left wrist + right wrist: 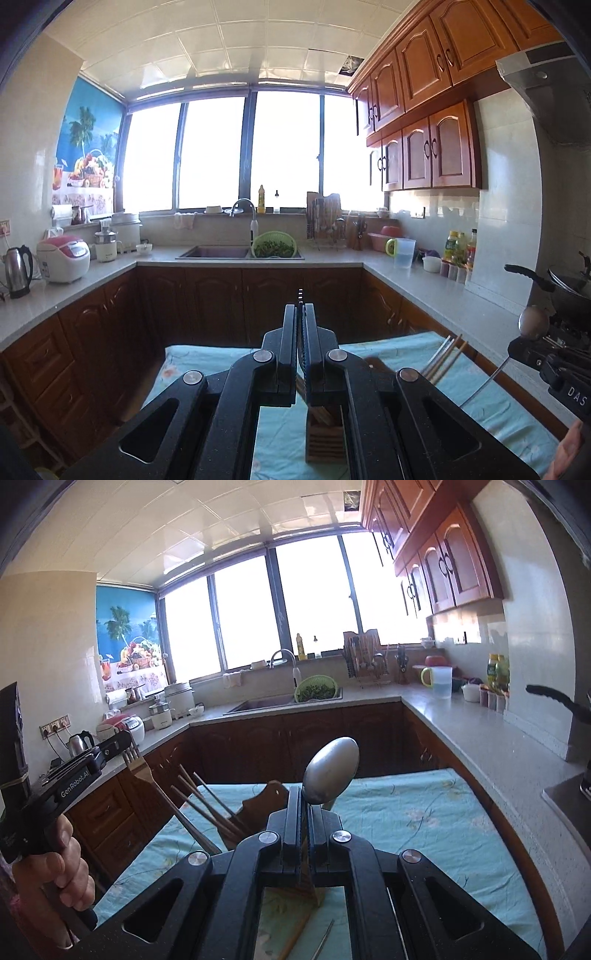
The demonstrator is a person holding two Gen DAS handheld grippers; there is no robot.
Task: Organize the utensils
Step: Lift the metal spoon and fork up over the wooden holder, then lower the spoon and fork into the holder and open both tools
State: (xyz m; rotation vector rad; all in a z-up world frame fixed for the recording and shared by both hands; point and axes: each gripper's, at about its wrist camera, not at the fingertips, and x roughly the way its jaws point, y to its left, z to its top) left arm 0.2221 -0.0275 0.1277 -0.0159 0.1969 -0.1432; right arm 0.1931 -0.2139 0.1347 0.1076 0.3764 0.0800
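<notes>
Currently the right hand-held gripper [306, 797] pinches a metal spoon [331, 770] by its neck, bowl upright above the fingertips, over the floral-cloth tabletop [424, 823]. The left hand-held gripper [300, 314] has its jaws pressed together on a fork [132, 755], the tines showing just past the fingertips. A wooden utensil holder [325, 439] stands on the cloth below both, with wooden chopsticks [201, 805] leaning out of it. One thin utensil [325, 939] lies flat on the cloth beside the holder; type unclear.
</notes>
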